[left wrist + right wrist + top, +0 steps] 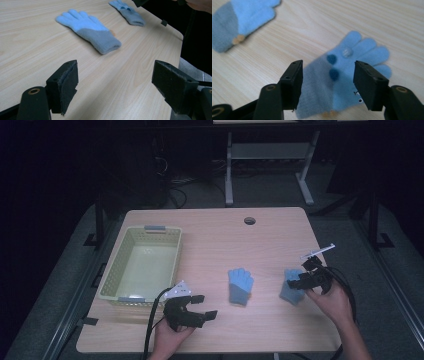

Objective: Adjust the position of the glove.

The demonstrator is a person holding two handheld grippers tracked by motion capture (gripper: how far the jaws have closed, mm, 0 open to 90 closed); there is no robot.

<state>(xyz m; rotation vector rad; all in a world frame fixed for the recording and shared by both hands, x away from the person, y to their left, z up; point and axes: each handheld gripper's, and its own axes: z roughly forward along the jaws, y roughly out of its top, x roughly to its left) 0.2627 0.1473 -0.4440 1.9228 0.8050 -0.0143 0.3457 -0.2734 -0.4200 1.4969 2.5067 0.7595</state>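
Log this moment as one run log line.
right gripper: open, jaws astride right blue glove | left gripper: open, holding nothing | other blue glove: flat mid-table | basket: left

Tabletop (210,227): light wood grain, rounded corners, dark round cable hole (249,220) near the far edge. Landmark is the pale yellow basket (111,275), which sits flat on the left side, grey tabs on both short rims. Right of the basket, around mid-table: blue glove (240,286) with grey cuff, lying flat, fingers pointing to the far edge. Further right of the basket, well apart from the first: second blue glove (291,290), flat, near the right edge.
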